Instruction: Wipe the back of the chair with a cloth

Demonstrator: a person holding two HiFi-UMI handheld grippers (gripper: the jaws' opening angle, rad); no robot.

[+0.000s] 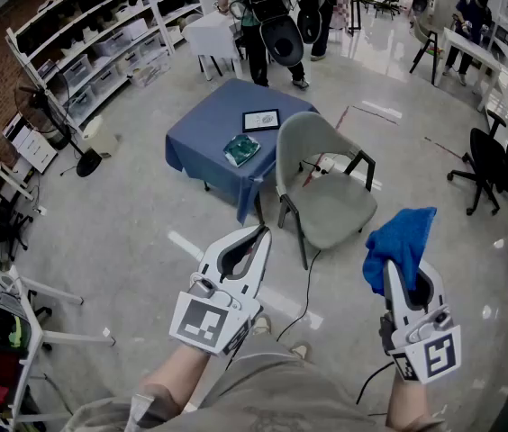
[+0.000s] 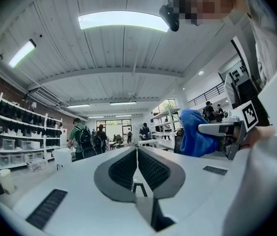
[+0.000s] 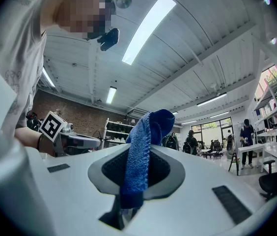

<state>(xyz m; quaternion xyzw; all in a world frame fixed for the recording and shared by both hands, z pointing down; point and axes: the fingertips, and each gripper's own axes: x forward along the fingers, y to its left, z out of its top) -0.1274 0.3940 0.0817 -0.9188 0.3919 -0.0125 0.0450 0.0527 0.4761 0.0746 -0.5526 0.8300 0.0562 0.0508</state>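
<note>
A grey chair (image 1: 326, 196) stands on the floor ahead of me, its curved back (image 1: 301, 147) toward the blue table. My right gripper (image 1: 396, 273) is shut on a blue cloth (image 1: 400, 239), which bunches up above its tips. In the right gripper view the cloth (image 3: 143, 154) runs down between the jaws of the right gripper (image 3: 146, 136). My left gripper (image 1: 259, 234) is shut with nothing in it, its jaws meeting in the left gripper view (image 2: 137, 150). Both grippers hang in the air in front of me, well short of the chair.
A blue-covered table (image 1: 209, 133) behind the chair carries a framed tablet (image 1: 260, 120) and a green packet (image 1: 241, 149). A cable (image 1: 306, 286) trails across the floor. Shelves (image 1: 92, 52) line the left wall, people (image 1: 263, 16) stand beyond, and a black office chair (image 1: 488, 165) is at right.
</note>
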